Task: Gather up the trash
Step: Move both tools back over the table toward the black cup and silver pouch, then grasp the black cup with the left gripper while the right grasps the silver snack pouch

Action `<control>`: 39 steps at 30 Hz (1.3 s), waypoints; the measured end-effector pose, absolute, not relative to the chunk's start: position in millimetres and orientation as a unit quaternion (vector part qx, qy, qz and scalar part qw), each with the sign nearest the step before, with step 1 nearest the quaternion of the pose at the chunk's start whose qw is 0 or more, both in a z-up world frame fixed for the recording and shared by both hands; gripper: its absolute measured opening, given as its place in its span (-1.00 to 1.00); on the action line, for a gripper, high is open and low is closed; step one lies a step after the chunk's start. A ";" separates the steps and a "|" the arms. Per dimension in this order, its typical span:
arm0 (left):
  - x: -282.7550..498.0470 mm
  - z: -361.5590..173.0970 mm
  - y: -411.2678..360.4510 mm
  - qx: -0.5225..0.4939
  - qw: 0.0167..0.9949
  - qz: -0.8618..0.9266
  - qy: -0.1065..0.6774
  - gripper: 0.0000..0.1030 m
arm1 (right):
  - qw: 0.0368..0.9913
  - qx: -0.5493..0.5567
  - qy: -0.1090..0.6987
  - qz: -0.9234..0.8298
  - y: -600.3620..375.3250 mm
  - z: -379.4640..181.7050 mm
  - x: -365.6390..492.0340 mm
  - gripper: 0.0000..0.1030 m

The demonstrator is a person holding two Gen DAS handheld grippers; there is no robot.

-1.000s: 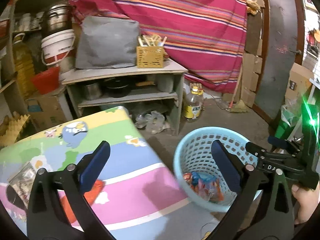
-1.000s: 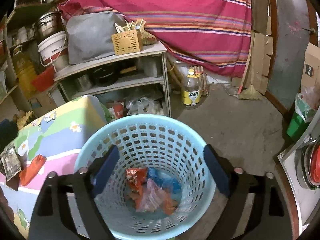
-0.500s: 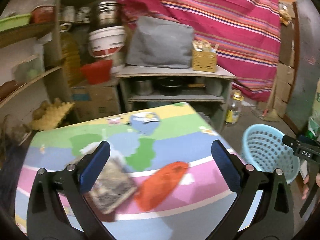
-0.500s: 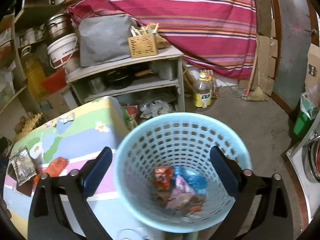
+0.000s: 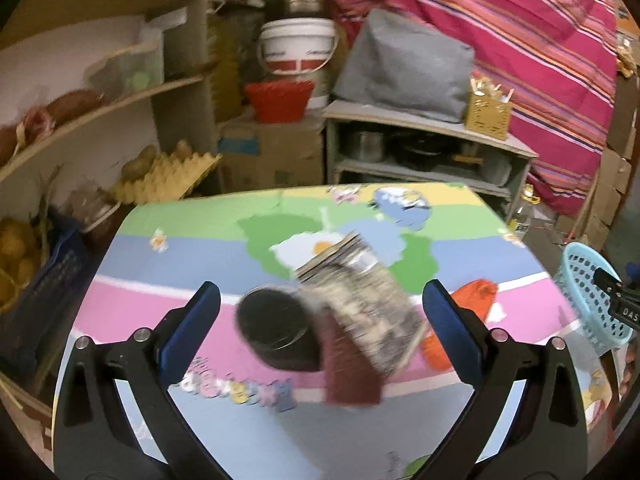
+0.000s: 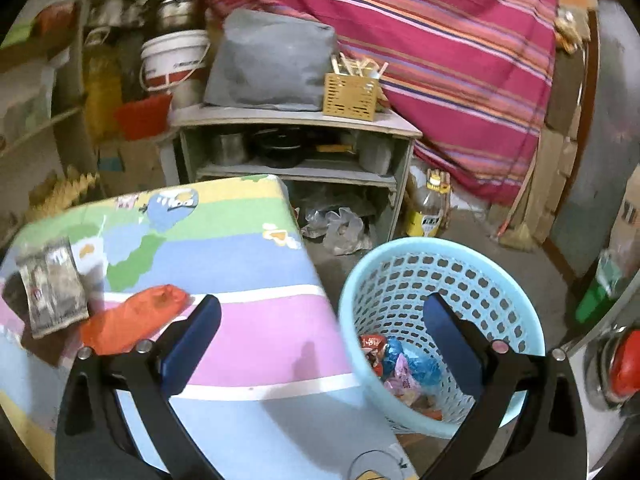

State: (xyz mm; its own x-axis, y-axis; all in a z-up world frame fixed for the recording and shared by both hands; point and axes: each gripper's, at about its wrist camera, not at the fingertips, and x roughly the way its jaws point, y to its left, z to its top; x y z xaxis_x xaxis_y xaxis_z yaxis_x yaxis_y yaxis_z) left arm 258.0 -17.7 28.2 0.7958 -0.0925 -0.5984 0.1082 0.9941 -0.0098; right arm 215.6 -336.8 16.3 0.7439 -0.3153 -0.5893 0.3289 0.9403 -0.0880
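Note:
On the colourful table mat (image 5: 208,256) lie a grey printed wrapper (image 5: 360,300), a black round lid (image 5: 276,328), a dark red flat piece (image 5: 352,368) and an orange wrapper (image 5: 468,320). My left gripper (image 5: 320,320) is open and empty, above the grey wrapper and the lid. My right gripper (image 6: 320,336) is open and empty, over the table's right edge beside the light blue basket (image 6: 404,272), which holds several wrappers (image 6: 400,364). The grey wrapper (image 6: 52,288) and orange wrapper (image 6: 136,316) show at the left of the right wrist view.
A grey shelf unit (image 6: 292,152) with pots stands behind the table. An oil bottle (image 6: 430,212) stands on the floor. Wall shelves (image 5: 100,108), an egg tray (image 5: 168,172) and a blue crate (image 5: 44,292) are at the left. A striped cloth (image 6: 440,40) hangs behind.
My left gripper has swung left from the basket to over the wrappers on the table. My right gripper has shifted left, so the basket now sits to its right.

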 end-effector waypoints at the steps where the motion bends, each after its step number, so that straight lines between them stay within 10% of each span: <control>1: 258.4 24.0 -10.2 0.012 0.946 -0.048 0.319 0.90 | 0.934 0.006 0.315 -0.171 -332.1 15.4 216.4 0.92; 25: 294.6 -45.1 25.7 -0.023 0.921 -0.066 0.382 0.89 | 0.924 0.003 0.358 -0.137 -279.4 -26.6 242.5 0.92; 28: 302.1 -49.4 26.2 -0.031 0.920 -0.074 0.383 0.79 | 0.924 0.001 0.359 -0.134 -278.4 -27.2 243.4 0.92; 30: 305.2 -50.5 27.0 -0.037 0.917 -0.093 0.386 0.38 | 0.924 -0.004 0.359 -0.130 -273.6 -27.2 244.4 0.92; 39: 284.8 -34.5 51.5 0.002 0.927 -0.067 0.368 0.37 | 0.937 -0.040 0.341 -0.067 -205.9 -7.6 249.7 0.92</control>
State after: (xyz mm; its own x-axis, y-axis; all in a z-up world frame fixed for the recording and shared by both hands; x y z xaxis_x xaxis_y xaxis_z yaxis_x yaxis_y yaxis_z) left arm 284.8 51.5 -34.5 0.7199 -0.1217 -0.6833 0.1253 0.9911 -0.0444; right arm 249.7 -205.9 -7.6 0.7590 -0.1524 -0.6330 0.0973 0.9879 -0.1211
